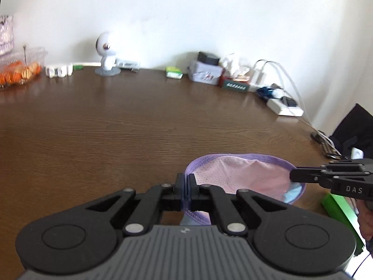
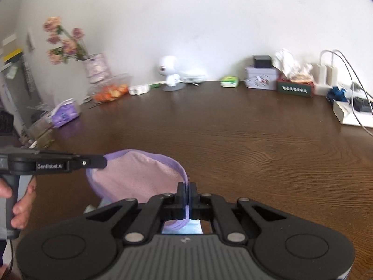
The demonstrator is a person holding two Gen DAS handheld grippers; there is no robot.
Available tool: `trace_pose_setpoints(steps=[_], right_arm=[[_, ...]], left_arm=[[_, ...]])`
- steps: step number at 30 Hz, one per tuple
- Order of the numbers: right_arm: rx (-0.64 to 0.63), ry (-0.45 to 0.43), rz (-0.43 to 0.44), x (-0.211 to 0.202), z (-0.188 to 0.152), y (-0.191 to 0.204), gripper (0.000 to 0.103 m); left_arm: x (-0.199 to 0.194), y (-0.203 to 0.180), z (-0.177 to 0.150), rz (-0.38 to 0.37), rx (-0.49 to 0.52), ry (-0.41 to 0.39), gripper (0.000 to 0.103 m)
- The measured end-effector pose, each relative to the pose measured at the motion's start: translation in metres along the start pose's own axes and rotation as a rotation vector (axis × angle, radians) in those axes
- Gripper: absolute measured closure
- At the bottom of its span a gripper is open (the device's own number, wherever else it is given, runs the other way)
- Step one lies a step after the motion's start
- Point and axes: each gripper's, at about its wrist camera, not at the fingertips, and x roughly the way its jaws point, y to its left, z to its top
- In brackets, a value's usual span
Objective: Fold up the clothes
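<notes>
A small pink mesh garment [image 1: 244, 177] with a purple elastic band and a pale blue part hangs stretched between both grippers above the brown table [image 1: 116, 121]. My left gripper [image 1: 185, 182] is shut on the purple band at the garment's left end. My right gripper [image 1: 294, 176] comes in from the right, shut on the other end. In the right wrist view the garment [image 2: 139, 175] spans from my left gripper [image 2: 102, 162] to my right gripper [image 2: 187, 190], shut on the purple band. The garment's lower part is hidden under the gripper bodies.
Along the wall stand a white toy figure [image 1: 106, 53], a tray of oranges [image 1: 18, 71], a tin box [image 1: 205, 71], a tissue box [image 2: 295, 86], power strips with cables [image 1: 283, 107] and a flower vase [image 2: 95, 67]. A green object [image 1: 338, 210] lies at the right.
</notes>
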Motion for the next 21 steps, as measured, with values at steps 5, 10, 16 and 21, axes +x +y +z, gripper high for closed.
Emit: trace_pose_setpoints(steps=[5,10,16,21], right_arm=[[-0.122,0.022,0.055,-0.044,-0.037,0.029,0.102],[-0.228,0.107,0.099,-0.066,-0.09,0.046,0.1],[-0.261,0.015,0.094,-0.096,-0.093,0.06,0.073],[-0.141,-0.076,0.064,-0.067,-0.063,0.065,0.072]], left_arm=[[-0.052,-0.024,-0.049,0.025,0.036,-0.033,0.101],[-0.071,-0.028,-0.099,0.05,0.032,0.011,0.097],[-0.112,-0.007,-0.099,-0.034,-0.061,-0.062,0.061],[-0.076,-0.024,-0.072,-0.063,-0.073,-0.069,0.061]])
